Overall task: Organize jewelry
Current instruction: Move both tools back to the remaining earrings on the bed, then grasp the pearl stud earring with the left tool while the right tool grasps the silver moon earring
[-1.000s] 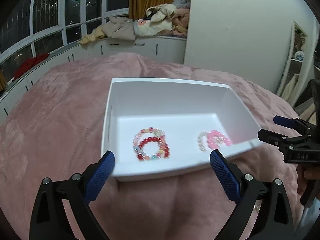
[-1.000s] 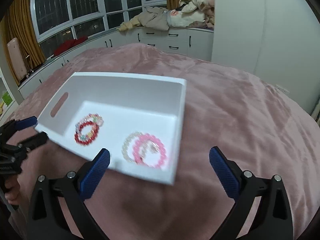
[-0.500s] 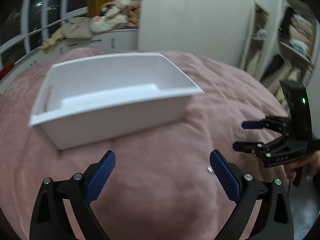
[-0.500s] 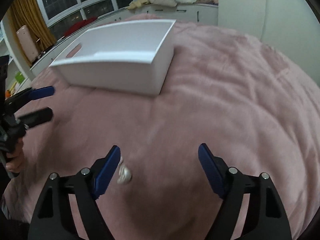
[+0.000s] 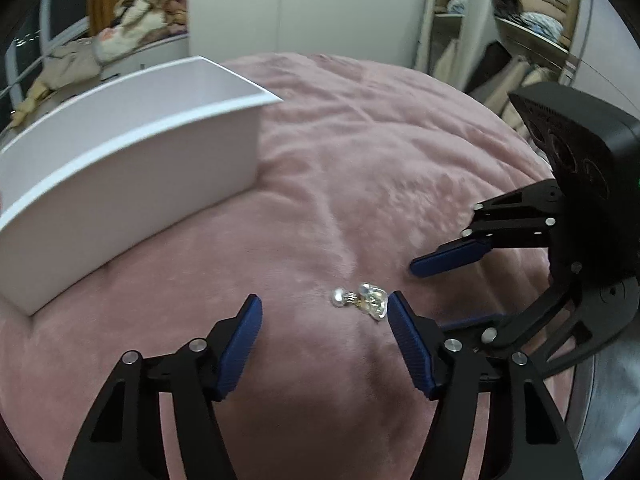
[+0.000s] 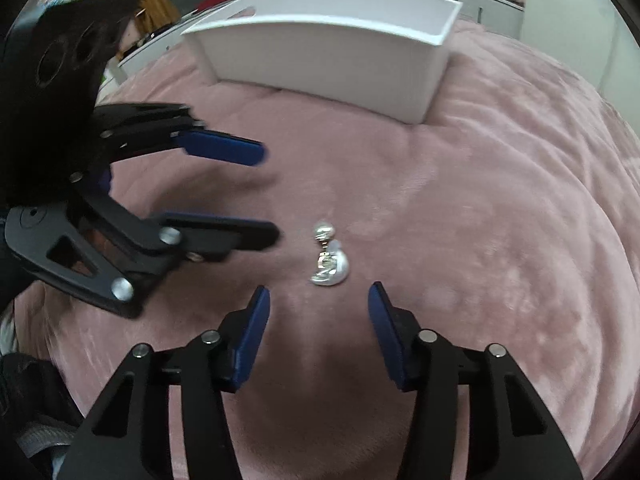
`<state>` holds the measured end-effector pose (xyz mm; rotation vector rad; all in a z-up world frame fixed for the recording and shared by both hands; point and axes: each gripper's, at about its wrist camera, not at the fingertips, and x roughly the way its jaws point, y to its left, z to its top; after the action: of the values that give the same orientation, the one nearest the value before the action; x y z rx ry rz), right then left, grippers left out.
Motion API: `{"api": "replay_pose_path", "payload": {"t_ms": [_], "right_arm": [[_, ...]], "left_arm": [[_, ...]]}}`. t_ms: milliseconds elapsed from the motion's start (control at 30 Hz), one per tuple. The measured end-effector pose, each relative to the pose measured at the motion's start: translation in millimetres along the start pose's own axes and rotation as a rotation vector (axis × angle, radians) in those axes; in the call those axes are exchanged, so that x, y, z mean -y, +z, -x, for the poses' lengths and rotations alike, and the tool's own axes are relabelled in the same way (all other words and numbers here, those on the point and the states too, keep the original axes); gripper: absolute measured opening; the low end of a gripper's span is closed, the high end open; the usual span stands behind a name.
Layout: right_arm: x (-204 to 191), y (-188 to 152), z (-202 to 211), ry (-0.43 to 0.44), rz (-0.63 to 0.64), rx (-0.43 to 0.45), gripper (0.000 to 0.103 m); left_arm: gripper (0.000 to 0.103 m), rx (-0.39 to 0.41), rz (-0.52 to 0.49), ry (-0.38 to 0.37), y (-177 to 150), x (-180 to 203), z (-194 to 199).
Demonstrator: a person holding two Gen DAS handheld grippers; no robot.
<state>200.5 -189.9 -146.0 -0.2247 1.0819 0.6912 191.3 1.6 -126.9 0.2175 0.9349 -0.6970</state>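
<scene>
A small silver and pearl earring (image 5: 362, 299) lies on the pink blanket; it also shows in the right wrist view (image 6: 330, 263). My left gripper (image 5: 323, 309) is open, low over the blanket, with the earring just inside its right finger. My right gripper (image 6: 319, 301) is open, with the earring just ahead of its fingertips. Each gripper shows in the other's view: the right gripper (image 5: 448, 284) and the left gripper (image 6: 264, 194). The white jewelry box (image 5: 132, 128) stands behind on the blanket, its inside hidden.
The box also shows in the right wrist view (image 6: 332, 68), beyond the earring. The pink blanket (image 6: 500, 200) covers the whole bed. A white wardrobe (image 5: 300, 4) and open shelves (image 5: 532, 20) stand behind the bed. Clothes lie piled on the window cabinet (image 5: 132, 12).
Both grippers have dropped low and pulled back from the box to the earring. The box's inside with its bracelets has gone out of sight. Both jaws have narrowed somewhat.
</scene>
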Motion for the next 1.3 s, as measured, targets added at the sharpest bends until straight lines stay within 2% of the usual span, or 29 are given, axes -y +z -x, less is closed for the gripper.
{"api": "replay_pose_path", "payload": {"t_ms": [100, 133, 233, 300, 400, 567, 633, 733, 900, 933, 1000, 1033, 1133, 1200, 1300], "right_arm": [[-7.1, -0.3, -12.5, -0.019, 0.036, -0.025, 0.04], [-8.7, -0.1, -16.1, -0.033, 0.043, -0.025, 0.039], [-8.7, 2.7, -22.7, -0.052, 0.032, -0.009, 0.034], [-7.0, 2.9, -25.8, -0.051, 0.024, -0.004, 0.033], [-4.6, 5.2, -28.8, -0.057, 0.026, -0.003, 0.024], [3.1, 6.3, -25.9, -0.044, 0.01, -0.008, 0.024], [3.4, 0.8, -22.0, -0.046, 0.01, -0.009, 0.024], [5.3, -4.5, -14.4, -0.062, 0.015, -0.01, 0.024], [15.9, -4.3, 8.5, -0.074, -0.034, 0.054, 0.024], [17.2, -4.6, 11.8, -0.072, -0.041, 0.062, 0.024], [18.7, -5.7, 11.8, -0.074, -0.046, 0.049, 0.024], [18.6, -7.1, 10.5, -0.08, -0.044, 0.034, 0.024], [18.7, -9.2, 7.6, -0.091, -0.037, 0.013, 0.024], [21.1, -10.2, 11.6, -0.095, -0.045, 0.022, 0.024], [33.2, -10.7, 25.8, -0.058, -0.109, 0.085, 0.024]], "left_arm": [[0.061, -0.025, -0.014, -0.031, -0.4, 0.0, -11.4], [0.054, -0.032, -0.021, -0.037, -1.0, 0.6, -15.1], [0.041, -0.047, -0.028, -0.032, -3.1, 1.7, -26.9], [0.037, -0.043, -0.011, -0.049, -3.7, -0.5, -29.3], [0.03, -0.04, 0.002, -0.078, -4.6, -3.3, -31.7], [0.008, -0.065, 0.0, -0.094, -9.0, -3.9, -40.0], [0.006, -0.067, 0.009, -0.095, -9.5, -4.0, -42.2], [0.006, -0.058, 0.019, -0.098, -9.4, -4.3, -41.8], [0.006, -0.045, 0.022, -0.077, -5.6, -0.9, -41.5], [0.009, -0.046, 0.028, -0.079, -4.4, -1.0, -41.5], [0.03, -0.052, 0.051, -0.105, -1.3, -0.6, -43.9], [0.046, -0.046, 0.059, -0.119, 0.1, 0.7, -44.3], [0.05, -0.037, 0.039, -0.075, 4.2, 9.0, -49.2], [0.052, -0.034, 0.049, -0.093, 5.7, 6.4, -52.2], [0.052, -0.02, 0.045, -0.119, 7.2, 4.7, -52.4]]}}
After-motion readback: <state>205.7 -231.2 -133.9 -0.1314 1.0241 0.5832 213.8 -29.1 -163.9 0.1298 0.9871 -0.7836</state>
